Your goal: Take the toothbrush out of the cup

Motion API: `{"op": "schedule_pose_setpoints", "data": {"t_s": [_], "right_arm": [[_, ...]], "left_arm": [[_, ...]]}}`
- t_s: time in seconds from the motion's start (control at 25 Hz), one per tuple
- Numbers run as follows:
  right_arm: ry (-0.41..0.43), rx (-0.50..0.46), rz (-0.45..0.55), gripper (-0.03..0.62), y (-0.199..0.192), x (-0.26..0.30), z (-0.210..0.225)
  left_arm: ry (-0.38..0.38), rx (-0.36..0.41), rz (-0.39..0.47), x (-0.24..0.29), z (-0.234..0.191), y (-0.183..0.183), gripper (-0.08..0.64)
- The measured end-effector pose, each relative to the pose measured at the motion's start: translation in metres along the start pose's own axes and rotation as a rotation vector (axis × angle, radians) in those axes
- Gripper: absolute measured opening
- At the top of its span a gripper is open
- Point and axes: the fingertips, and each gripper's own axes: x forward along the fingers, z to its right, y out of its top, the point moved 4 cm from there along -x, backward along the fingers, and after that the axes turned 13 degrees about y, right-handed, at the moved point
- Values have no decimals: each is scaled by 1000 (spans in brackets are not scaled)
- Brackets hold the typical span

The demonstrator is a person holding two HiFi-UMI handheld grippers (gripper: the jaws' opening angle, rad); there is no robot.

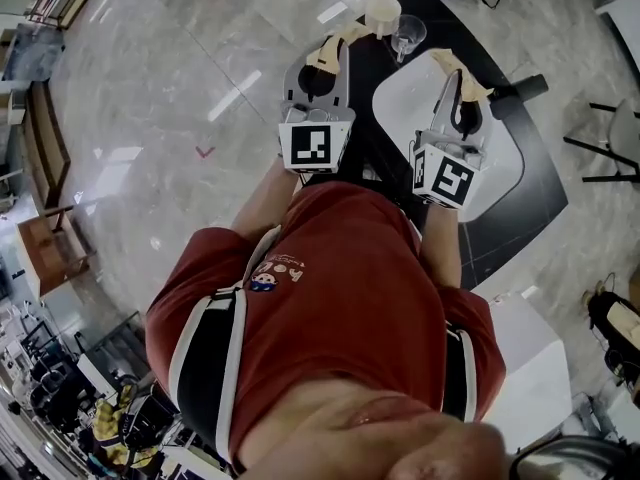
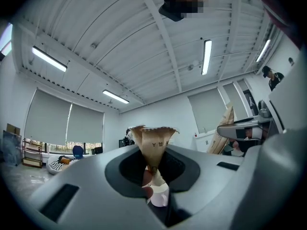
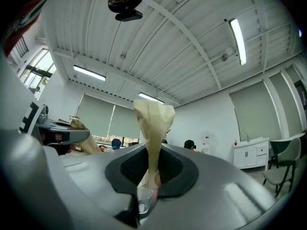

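In the head view a cream cup [image 1: 382,13] and a clear glass cup [image 1: 408,36] stand at the far edge of the black table [image 1: 520,203]. No toothbrush can be made out in either. My left gripper [image 1: 335,48] hangs just short of the cream cup, its tape-wrapped fingertips together with nothing between them. My right gripper [image 1: 460,73] is over the white board [image 1: 410,98], also shut and empty. In the left gripper view the left gripper [image 2: 153,140] points at the room, with the cream cup [image 2: 159,195] low behind it. The right gripper [image 3: 154,121] shows the glass cup [image 3: 143,198] the same way.
A chair [image 1: 620,138] stands to the right of the table and a white box [image 1: 530,368] sits near the person's right side. Marble floor [image 1: 150,88] spreads to the left, with shelving [image 1: 40,238] along the left wall. Other people sit far off in the room.
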Motion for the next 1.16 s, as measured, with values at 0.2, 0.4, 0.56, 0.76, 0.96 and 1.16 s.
{"op": "schedule_pose_setpoints", "data": {"t_s": [0.2,0.4,0.56,0.76,0.96,1.16], "right_arm": [[23,-4,-4,40,-3,4,-5],[32,-7,-10,40,-1,7,-7],[36,-16,-19,40,-2,9,-7],[24,-26,-20,40,0,12,-6],[16,-27,-25,40,-1,14,-5],[10,-27,-31,40,-4,15,-6]], "left_arm": [[11,-9,-16,-4,-3,-1,51],[8,-5,-17,-2,-5,4,51],[9,-5,-24,2,-8,3,51],[3,-16,-2,7,-10,6,51],[-9,-8,-14,10,-10,4,51],[-18,-19,-14,10,-8,2,49]]}}
